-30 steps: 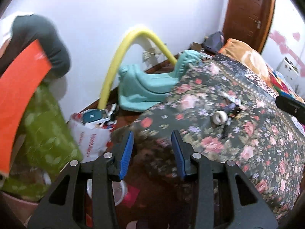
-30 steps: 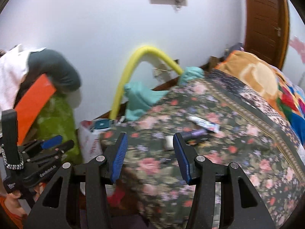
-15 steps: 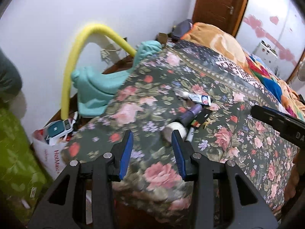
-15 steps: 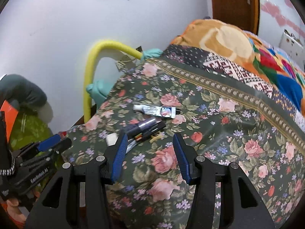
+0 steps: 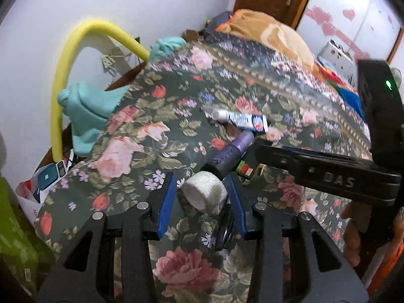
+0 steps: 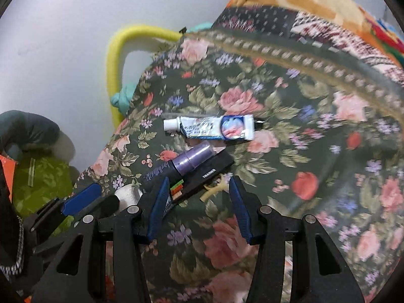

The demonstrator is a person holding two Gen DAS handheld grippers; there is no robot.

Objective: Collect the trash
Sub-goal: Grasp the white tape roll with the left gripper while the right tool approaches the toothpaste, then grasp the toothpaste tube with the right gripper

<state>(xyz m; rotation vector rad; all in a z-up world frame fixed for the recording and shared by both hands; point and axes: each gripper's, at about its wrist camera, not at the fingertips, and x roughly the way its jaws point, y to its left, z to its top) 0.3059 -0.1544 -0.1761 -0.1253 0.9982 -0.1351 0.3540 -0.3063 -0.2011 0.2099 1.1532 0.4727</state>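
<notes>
Trash lies on a floral bedspread: a white tape roll, a purple tube, a white-and-blue toothpaste tube and a flat black packet. My left gripper is open with the tape roll between its blue pads, not clamped. My right gripper is open just above the black packet and a small yellow piece. The toothpaste tube and purple tube lie beyond it. The left gripper also shows at the lower left of the right wrist view.
A yellow foam tube arches against the white wall beside a teal plastic toy. A white bag of items sits on the floor at the left. An orange pillow lies at the bed's far end.
Both grippers have moved forward and down over the bed. The tape roll now sits between the left pads; the right gripper has closed in on the black packet.
</notes>
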